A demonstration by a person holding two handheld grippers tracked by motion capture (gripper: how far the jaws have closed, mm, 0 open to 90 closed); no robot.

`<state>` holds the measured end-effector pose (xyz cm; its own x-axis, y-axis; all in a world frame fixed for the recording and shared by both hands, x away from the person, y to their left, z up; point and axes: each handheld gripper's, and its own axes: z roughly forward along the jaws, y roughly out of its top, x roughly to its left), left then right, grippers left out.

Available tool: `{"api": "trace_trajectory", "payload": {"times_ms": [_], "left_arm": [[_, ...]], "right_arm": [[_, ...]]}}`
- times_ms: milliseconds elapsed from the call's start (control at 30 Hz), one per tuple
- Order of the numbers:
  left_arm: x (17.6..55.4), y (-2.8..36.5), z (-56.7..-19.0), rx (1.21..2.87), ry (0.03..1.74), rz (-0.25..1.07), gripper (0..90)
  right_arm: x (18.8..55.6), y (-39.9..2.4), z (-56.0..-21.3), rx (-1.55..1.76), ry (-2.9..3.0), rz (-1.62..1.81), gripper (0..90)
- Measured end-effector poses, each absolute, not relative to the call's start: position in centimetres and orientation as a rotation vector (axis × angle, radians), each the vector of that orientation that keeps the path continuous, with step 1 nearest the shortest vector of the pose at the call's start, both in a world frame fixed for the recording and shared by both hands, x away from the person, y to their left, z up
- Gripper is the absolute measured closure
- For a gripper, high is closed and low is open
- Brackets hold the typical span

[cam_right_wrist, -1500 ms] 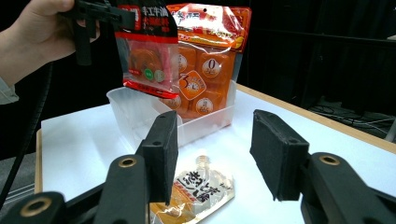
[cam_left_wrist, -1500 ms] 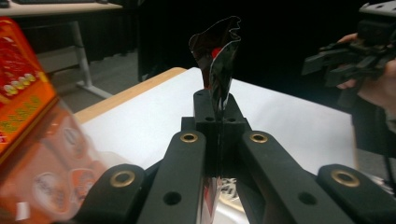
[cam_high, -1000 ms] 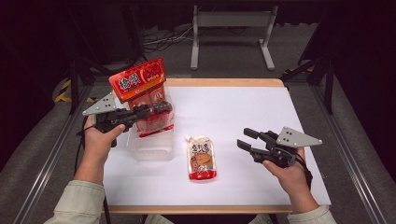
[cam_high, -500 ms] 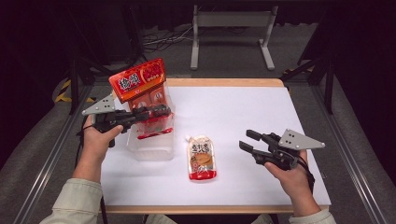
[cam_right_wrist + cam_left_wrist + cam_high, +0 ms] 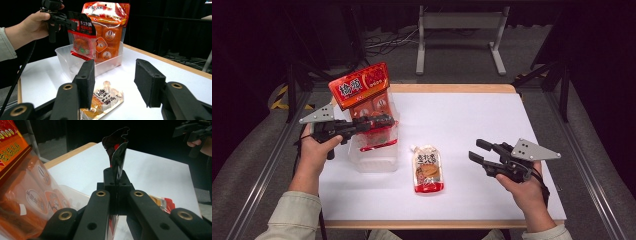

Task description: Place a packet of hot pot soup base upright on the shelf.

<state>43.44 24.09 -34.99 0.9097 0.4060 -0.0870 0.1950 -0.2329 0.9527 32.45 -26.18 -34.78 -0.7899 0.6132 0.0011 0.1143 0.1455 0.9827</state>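
Observation:
My left gripper [image 5: 387, 120] is shut on the top edge of a small red and black sauce packet [image 5: 379, 137], which hangs over a clear plastic bin [image 5: 374, 160]. In the left gripper view the jaws [image 5: 115, 173] pinch the packet's crumpled top [image 5: 116, 150]. A large orange bag [image 5: 362, 92] stands upright at the back of the bin. An orange spouted pouch [image 5: 428, 170] lies flat on the white table. My right gripper [image 5: 474, 150] hovers open to the right of the pouch, with nothing held. In the right gripper view the pouch [image 5: 105, 100] lies below its open jaws [image 5: 113, 80].
The white table top [image 5: 472, 110] has free room at the back and right. A wooden edge [image 5: 452, 88] runs along its far side. Beyond it stands a metal frame [image 5: 459, 30] on a dark floor with cables.
The left gripper with the packet has edged slightly lower toward the bin. The right gripper has stayed in place.

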Motion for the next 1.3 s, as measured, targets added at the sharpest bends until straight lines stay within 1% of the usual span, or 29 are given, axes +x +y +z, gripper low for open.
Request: {"api": "trace_trajectory", "payload": {"times_ms": [400,567,667,800,933,1133,1300], "left_arm": [[44.0,24.1,-34.1,1.855,0.423,0.250,89.4],[44.0,23.8,-34.4,1.850,0.419,0.199,89.4],[44.1,23.9,-34.4,1.867,0.399,0.205,89.4],[43.7,23.7,-34.3,1.875,0.382,0.167,89.4],[43.9,23.4,-34.3,1.880,0.383,0.170,89.3],[44.5,23.2,-34.2,1.865,0.417,0.233,89.4],[44.5,23.4,-33.9,1.882,0.394,0.217,89.4]], "right_arm": [[32.5,-26.1,-34.9,0.701,2.034,1.679,51.3],[32.4,-26.2,-34.9,0.704,2.029,1.679,51.2],[32.4,-26.3,-34.9,0.707,2.025,1.683,51.1],[32.4,-26.2,-34.9,0.705,2.029,1.683,50.8],[32.4,-26.1,-35.0,0.705,2.035,1.683,50.5],[32.5,-26.1,-35.1,0.711,2.036,1.691,50.1],[32.5,-26.2,-35.1,0.718,2.031,1.705,49.9]]}}
